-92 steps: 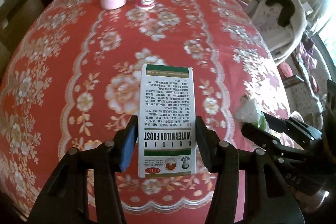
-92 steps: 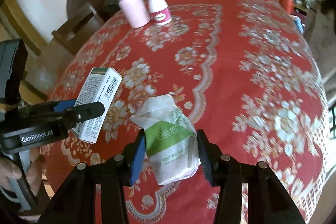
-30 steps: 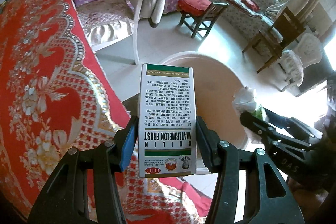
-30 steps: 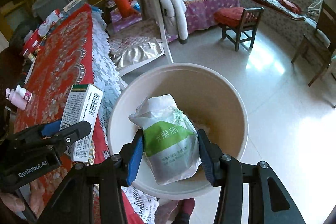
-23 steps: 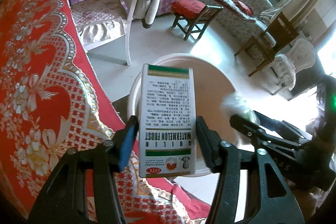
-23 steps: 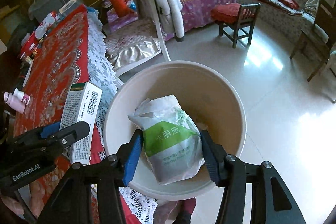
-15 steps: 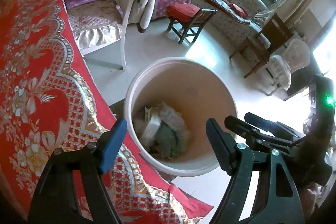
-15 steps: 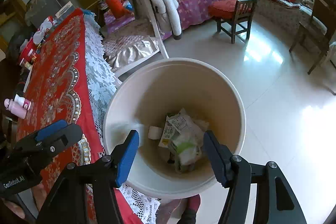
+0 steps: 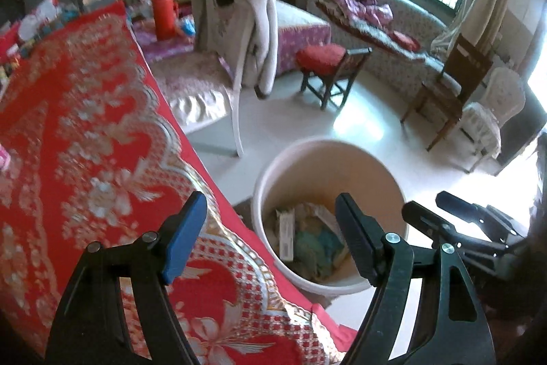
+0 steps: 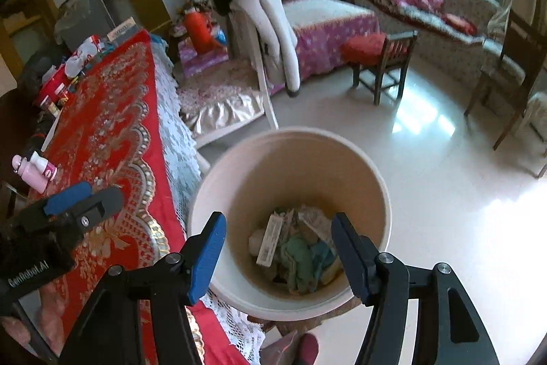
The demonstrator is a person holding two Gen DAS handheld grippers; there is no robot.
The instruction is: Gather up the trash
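A cream round bin [image 9: 328,144] [image 10: 290,131] stands on the floor beside the table. At its bottom lie the white medicine box [image 9: 286,238] [image 10: 270,240] and a crumpled green and white pouch [image 10: 302,257] among other trash. My left gripper [image 9: 270,218] hangs open and empty above the bin's near rim and the cloth's edge. My right gripper [image 10: 278,228] is open and empty right over the bin's mouth. Each shows in the other's view: the right gripper [image 9: 427,206] at the right, the left gripper [image 10: 82,199] at the left over the table.
The table under a red flowered cloth [image 9: 85,132] with a white lace hem [image 10: 177,139] borders the bin's left side. A pink bottle [image 10: 25,171] and a white bottle [image 10: 44,166] lie on it. Behind the bin stand a coat-draped chair [image 10: 263,33], a red-cushioned stool [image 9: 324,57] and wooden chairs.
Both grippers opened over the bin: the box dropped from the left one and the pouch from the right one into the bin. Both then rose a little.
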